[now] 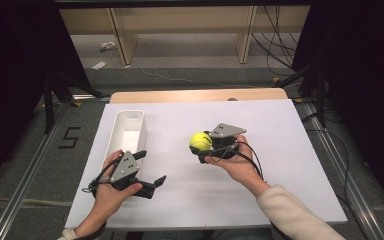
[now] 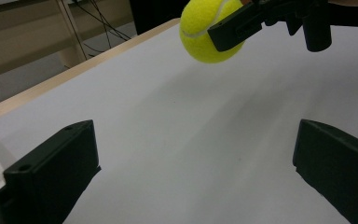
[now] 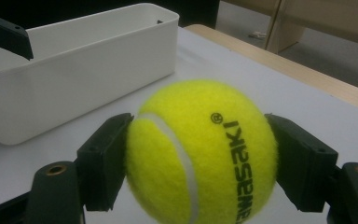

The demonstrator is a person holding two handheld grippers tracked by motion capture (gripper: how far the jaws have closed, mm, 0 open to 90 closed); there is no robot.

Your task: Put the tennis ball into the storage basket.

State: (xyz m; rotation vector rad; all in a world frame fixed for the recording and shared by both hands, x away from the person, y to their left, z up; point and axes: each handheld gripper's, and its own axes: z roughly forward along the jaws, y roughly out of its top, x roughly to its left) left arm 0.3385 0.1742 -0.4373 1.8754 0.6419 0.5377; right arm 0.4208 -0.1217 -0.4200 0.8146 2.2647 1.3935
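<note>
While we are looking down from the high view, the white bin (image 1: 128, 131) is lying lengthwise near the left edge of the white table sheet (image 1: 280, 165), and its long, round-cornered hollow is showing nothing but its own pale floor. From the right gripper view we are seeing the same bin's smooth, plain plastic wall (image 3: 81, 70) standing just beyond the ball, apart from it.

We are gripping the tennis ball (image 1: 200, 142) in the right gripper (image 1: 206, 145), a little above the sheet near the table's middle, to the right of the bin. Its jaws are pressing on the ball's two sides; in the right gripper view the ball's fuzzy yellow felt (image 3: 200, 149) is bulging between the two black, blocky pads, with a white curved seam and black lettering running across it. In the left gripper view the ball (image 2: 207, 32) is hanging above the matte sheet.

We are holding the left gripper (image 1: 151, 172) low beside the bin's near end, its hard black jaws standing wide apart with nothing between them. A wooden table edge (image 1: 195, 95) is showing beyond the sheet.
</note>
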